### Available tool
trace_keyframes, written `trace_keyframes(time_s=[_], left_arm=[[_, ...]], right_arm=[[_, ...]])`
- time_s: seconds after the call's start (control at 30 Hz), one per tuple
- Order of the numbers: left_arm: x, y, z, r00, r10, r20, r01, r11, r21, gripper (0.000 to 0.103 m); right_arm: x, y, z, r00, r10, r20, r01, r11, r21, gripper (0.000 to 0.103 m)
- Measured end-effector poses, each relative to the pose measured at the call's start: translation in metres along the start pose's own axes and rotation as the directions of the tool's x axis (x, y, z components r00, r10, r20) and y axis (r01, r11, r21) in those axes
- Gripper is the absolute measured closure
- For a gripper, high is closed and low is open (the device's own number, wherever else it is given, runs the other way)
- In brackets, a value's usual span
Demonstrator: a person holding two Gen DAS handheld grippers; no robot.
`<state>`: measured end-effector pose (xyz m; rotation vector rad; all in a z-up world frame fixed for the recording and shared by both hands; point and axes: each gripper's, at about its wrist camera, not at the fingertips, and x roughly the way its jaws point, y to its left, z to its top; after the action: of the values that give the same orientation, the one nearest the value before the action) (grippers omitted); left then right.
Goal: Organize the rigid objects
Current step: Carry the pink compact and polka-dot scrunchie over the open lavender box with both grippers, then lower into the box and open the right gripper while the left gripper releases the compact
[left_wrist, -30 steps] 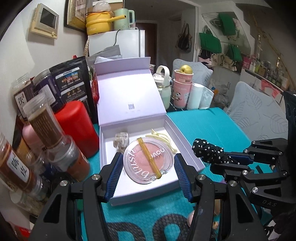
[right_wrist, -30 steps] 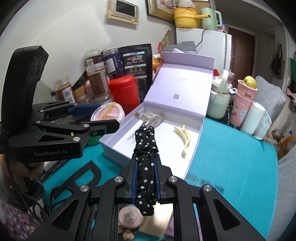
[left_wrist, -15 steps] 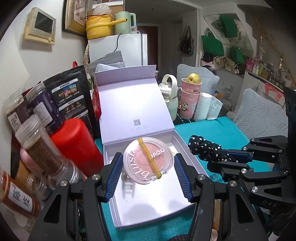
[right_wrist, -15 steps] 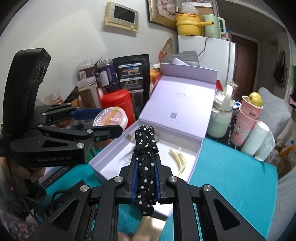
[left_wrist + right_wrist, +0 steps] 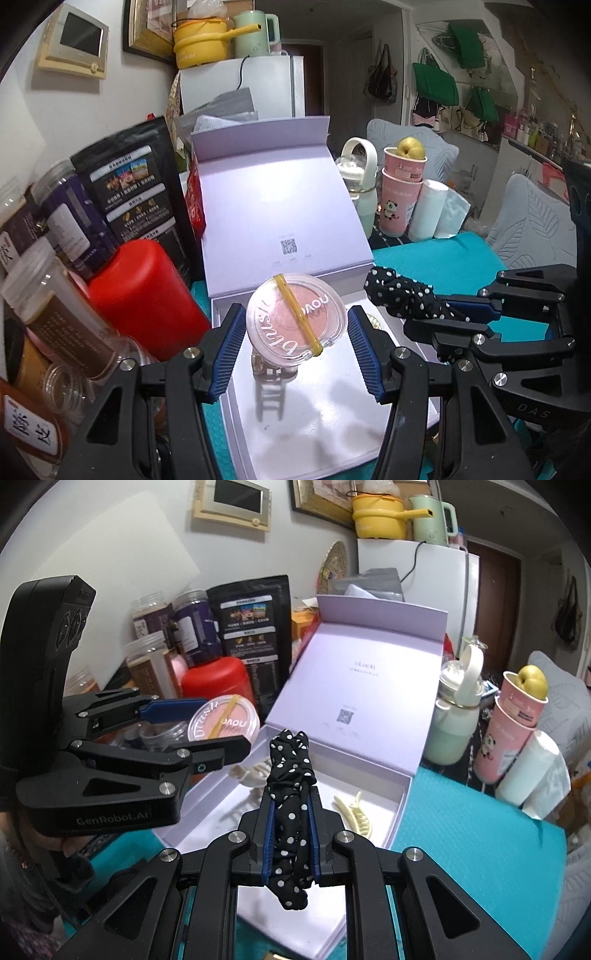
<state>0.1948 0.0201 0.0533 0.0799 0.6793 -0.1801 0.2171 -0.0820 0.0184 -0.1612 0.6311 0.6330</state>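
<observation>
Left wrist view: left of the open lilac gift box (image 5: 284,206), a jar (image 5: 26,430) bearing Chinese characters is cut off by the frame edge beside a red canister (image 5: 147,299). Above the box tray, the left gripper (image 5: 297,343) clamps a round blush compact (image 5: 295,321) lettered "blush" and "NOVO", a yellow band across its lid; a pale hair claw under it is mostly hidden. Right of the box, the right gripper (image 5: 436,304) is clenched on a black polka-dot scrunchie (image 5: 402,295). The right wrist view reads "GenRobot.AI" on the left tool, "uLuck" inside the box lid (image 5: 365,664), with a cream clip (image 5: 354,812) in the tray. A second ago both grippers sat nearer the box's front edge; both now hang over its tray.
</observation>
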Motion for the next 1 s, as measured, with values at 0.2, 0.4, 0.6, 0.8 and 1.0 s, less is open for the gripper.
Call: trace_keyframes(time_s=[0.2, 0.4, 0.6, 0.8, 1.0], left_arm=[[0.018, 0.000, -0.004, 0.999, -0.016, -0.035, 0.016, 1.000, 0.003, 0.047], [0.037, 0.001, -0.012, 0.997, -0.024, -0.078, 0.024, 1.000, 0.010, 0.047], [0.055, -0.001, -0.020, 0.991, -0.040, -0.130, 0.042, 0.999, 0.011, 0.047], [0.065, -0.006, -0.027, 0.986, -0.047, -0.163, 0.051, 0.999, 0.017, 0.047], [0.069, -0.011, -0.035, 0.981, -0.056, -0.187, 0.062, 0.998, 0.026, 0.047]], right_arm=[[0.015, -0.006, -0.003, 1.000, -0.015, -0.009, 0.015, 1.000, 0.001, 0.088], [0.031, -0.011, -0.010, 0.998, -0.029, -0.048, 0.030, 0.999, 0.015, 0.088], [0.043, -0.015, -0.021, 0.996, -0.029, -0.086, 0.031, 0.999, 0.032, 0.088], [0.051, -0.019, -0.031, 0.993, -0.028, -0.117, 0.034, 0.998, 0.048, 0.088], [0.053, -0.021, -0.039, 0.990, -0.020, -0.140, 0.029, 0.997, 0.065, 0.088]])
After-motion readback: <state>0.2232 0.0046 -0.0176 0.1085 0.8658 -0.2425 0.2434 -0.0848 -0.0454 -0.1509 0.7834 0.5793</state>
